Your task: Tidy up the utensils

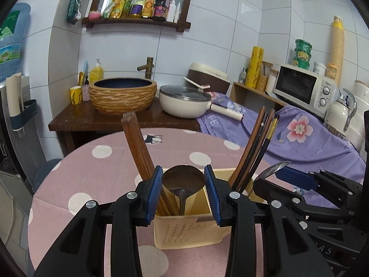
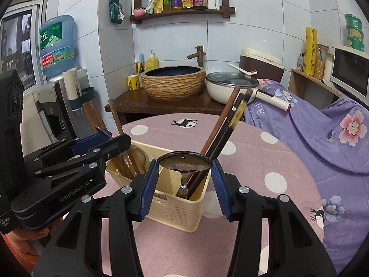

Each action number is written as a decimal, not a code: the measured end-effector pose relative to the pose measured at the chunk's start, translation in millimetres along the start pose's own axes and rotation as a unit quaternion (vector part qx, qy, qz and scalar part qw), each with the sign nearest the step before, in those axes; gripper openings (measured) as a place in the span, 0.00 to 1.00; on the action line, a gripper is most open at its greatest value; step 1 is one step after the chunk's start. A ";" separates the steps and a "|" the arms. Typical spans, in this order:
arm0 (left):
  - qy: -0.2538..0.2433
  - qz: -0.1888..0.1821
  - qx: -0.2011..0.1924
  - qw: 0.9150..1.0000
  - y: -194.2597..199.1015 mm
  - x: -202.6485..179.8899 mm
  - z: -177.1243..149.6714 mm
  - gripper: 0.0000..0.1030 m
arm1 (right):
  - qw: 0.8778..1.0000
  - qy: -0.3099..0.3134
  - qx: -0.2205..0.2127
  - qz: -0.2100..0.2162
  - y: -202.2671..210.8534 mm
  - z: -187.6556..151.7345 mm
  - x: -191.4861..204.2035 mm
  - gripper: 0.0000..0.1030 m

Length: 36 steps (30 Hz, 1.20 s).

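The cream utensil holder (image 1: pixel 184 228) stands on the pink dotted surface (image 1: pixel 103 161). At its left, wooden chopsticks (image 1: pixel 136 143) lean outward. The left gripper (image 1: pixel 183 196) has its jaws part-open around a spoon bowl (image 1: pixel 183 179), apparently gripping its edges. Dark chopsticks (image 1: pixel 256 147) lean right. The right gripper (image 2: pixel 184 184) likewise holds a metal spoon (image 2: pixel 184 162) by the bowl rim. Judgement: spoons are stiff, light and slippery; the bowl edge gives marginal purchase, the handle better.
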<state>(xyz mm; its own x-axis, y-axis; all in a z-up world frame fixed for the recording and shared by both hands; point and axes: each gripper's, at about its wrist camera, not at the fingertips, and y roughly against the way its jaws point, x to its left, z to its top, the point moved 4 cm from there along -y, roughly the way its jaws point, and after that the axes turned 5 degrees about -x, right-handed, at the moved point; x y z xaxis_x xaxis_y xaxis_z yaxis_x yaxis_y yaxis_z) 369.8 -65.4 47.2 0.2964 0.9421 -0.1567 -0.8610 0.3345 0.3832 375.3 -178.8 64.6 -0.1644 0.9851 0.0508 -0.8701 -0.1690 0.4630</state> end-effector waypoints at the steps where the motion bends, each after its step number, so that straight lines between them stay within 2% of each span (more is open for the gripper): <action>1: 0.000 -0.002 0.005 1.000 -1.8 0.4 -2.6 0.35 | 1.000 -0.001 0.004 0.000 -2.4 -2.6 -0.8 0.46; 3: -0.002 -0.006 0.015 1.000 -5.3 0.7 -6.8 0.35 | 1.000 -0.003 0.015 0.001 -8.0 -6.9 -1.9 0.46; 5: -0.006 -0.006 0.022 1.000 -7.7 0.1 -10.8 0.35 | 1.000 -0.002 0.016 0.000 -9.8 -9.2 -2.7 0.42; 9: -0.001 -0.004 0.022 1.000 -7.0 3.6 -13.4 0.35 | 1.000 -0.013 0.017 0.003 -11.0 -10.7 -6.8 0.42; 11: -0.003 -0.004 0.019 1.000 -2.7 3.4 -13.1 0.37 | 1.000 -0.017 0.009 0.006 -8.3 -9.0 -8.7 0.51; 12: -0.006 -0.004 0.017 1.000 0.7 2.9 -12.5 0.38 | 1.000 -0.017 0.001 0.006 -4.2 -7.7 -9.1 0.59; 16: -0.017 0.005 -0.005 1.000 23.1 0.5 -9.4 0.57 | 1.000 -0.011 -0.021 0.004 15.6 -4.0 -8.4 0.60; 18: -0.017 0.016 -0.018 1.000 36.4 1.8 -9.2 0.71 | 0.999 -0.012 -0.032 0.002 29.1 -4.1 -9.0 0.61; 20: -0.010 0.029 -0.038 0.999 53.3 4.9 -9.4 0.90 | 0.999 -0.017 -0.042 -0.001 45.4 -7.3 -10.9 0.71; 23: -0.004 0.040 -0.059 0.997 76.7 6.2 -12.1 0.94 | 0.998 -0.029 -0.060 -0.001 70.3 -13.3 -12.0 0.77; 25: -0.008 0.054 -0.062 0.997 90.7 5.9 -16.6 0.94 | 0.997 -0.038 -0.074 0.000 91.8 -21.4 -11.7 0.84; 29: -0.022 0.073 -0.066 0.995 116.8 1.3 -29.5 0.94 | 0.994 -0.034 -0.104 -0.010 130.5 -41.2 -7.3 0.88; 30: -0.030 0.075 -0.068 0.994 123.2 -0.6 -33.7 0.94 | 0.993 -0.030 -0.113 -0.012 141.3 -47.9 -4.5 0.92; 36: -0.062 0.100 -0.078 0.990 163.9 -13.0 -68.8 0.94 | 0.987 -0.003 -0.160 -0.019 198.4 -90.9 14.6 0.94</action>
<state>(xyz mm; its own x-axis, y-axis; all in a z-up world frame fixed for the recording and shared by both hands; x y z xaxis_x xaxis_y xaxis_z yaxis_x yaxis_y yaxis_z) 196.4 -24.3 49.4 0.1533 0.9878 0.0254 -0.9581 0.1423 0.2484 158.0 -200.9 76.7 -0.1279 0.9908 0.0441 -0.9779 -0.1334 0.1611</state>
